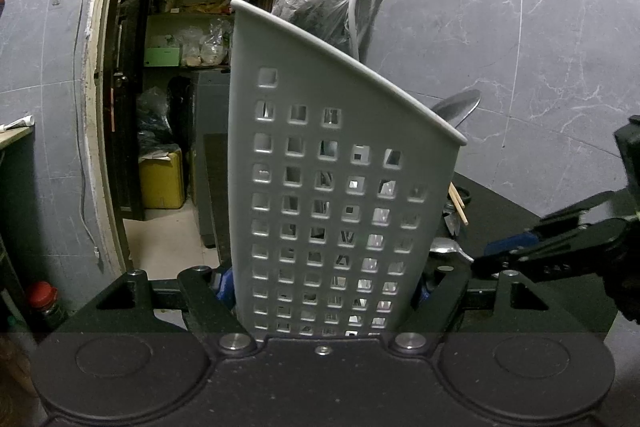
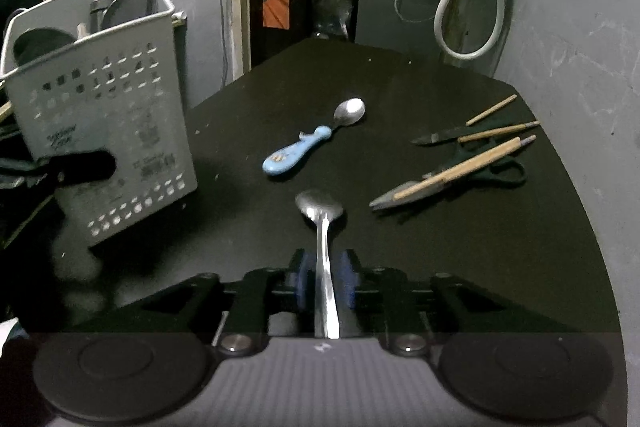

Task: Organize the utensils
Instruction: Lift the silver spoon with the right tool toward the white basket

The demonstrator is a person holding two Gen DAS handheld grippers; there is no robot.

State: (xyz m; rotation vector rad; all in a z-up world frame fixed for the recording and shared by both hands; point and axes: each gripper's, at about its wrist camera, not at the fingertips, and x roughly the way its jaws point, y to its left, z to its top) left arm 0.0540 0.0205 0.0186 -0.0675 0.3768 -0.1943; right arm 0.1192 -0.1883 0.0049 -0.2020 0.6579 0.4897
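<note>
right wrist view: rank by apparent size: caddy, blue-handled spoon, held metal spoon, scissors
1. White caddy.
2. Scissors or metal spoon held in the right tool: too close to rank, and the spoon is nearest the lens.
3. Blue-handled spoon.

Right claw clamping steel spoon, blue-handled spoon beyond, basket left

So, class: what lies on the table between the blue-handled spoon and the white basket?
Nothing: in the right wrist view, bare black table separates the blue-handled spoon from the white basket.

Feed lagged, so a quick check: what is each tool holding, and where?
Right tool grips the metal spoon by its handle. Left tool clamps the white basket by its lower walls.
</note>
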